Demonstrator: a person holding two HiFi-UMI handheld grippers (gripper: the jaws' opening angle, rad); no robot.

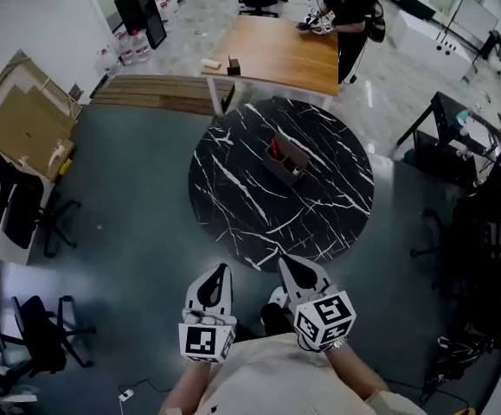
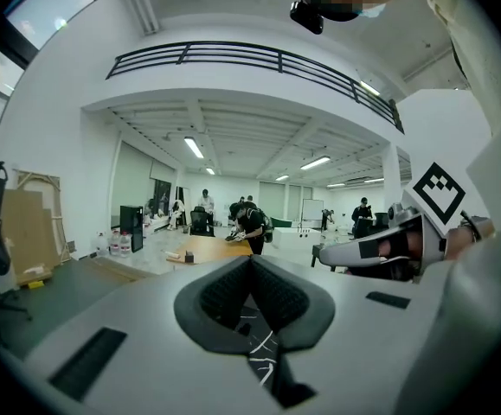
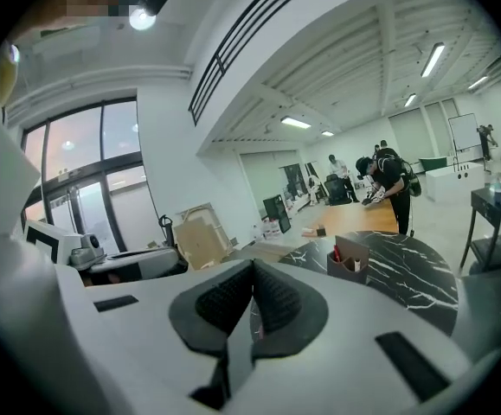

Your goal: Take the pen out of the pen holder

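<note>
Pen (image 1: 275, 146) in pen holder (image 1: 288, 164) on round table (image 1: 233, 206), wooden table (image 1: 276, 54) behind, chairs (image 1: 41, 327) left

The round black tabletop (image 1: 233, 199) looks like glossy, white-veined marble, the rectangular table (image 1: 276, 54) beyond it smooth pale wood, and the brown box-shaped pen holder (image 1: 285, 168) matt.

Left gripper (image 1: 221, 271): jaws together, empty. Right gripper (image 1: 286, 263): just beside, jaws together, empty. Both pointing forward.

We see a round black marble table (image 1: 233, 199) on the grey floor (image 1: 138, 197); one brown holder (image 1: 286, 162) stands near its centre.
</note>
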